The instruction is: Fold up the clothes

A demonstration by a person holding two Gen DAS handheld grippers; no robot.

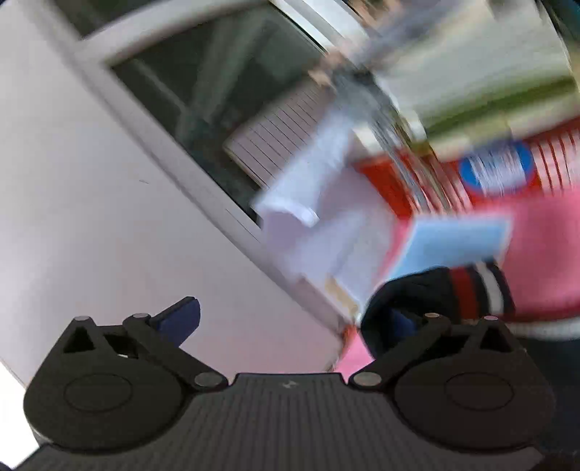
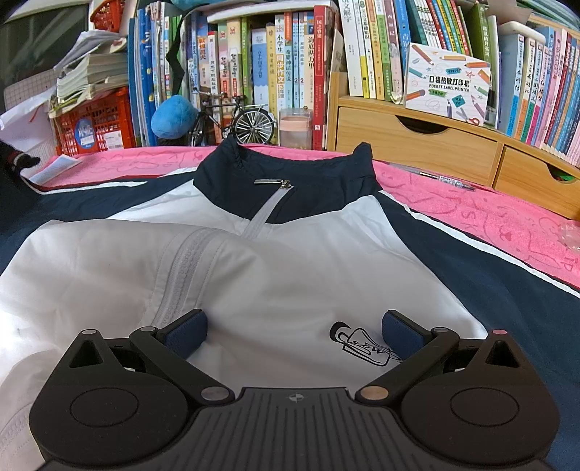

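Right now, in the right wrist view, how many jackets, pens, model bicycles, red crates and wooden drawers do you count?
Jacket: 1
Pen: 1
Model bicycle: 1
Red crates: 2
Wooden drawers: 2
Total: 7

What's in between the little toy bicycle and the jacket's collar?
Only bare pink cloth lies between the toy bicycle and the jacket's collar, in the right wrist view.

Left wrist view smeared by motion blur; right wrist view sharp, evenly bright, fisheye-curved at edges.
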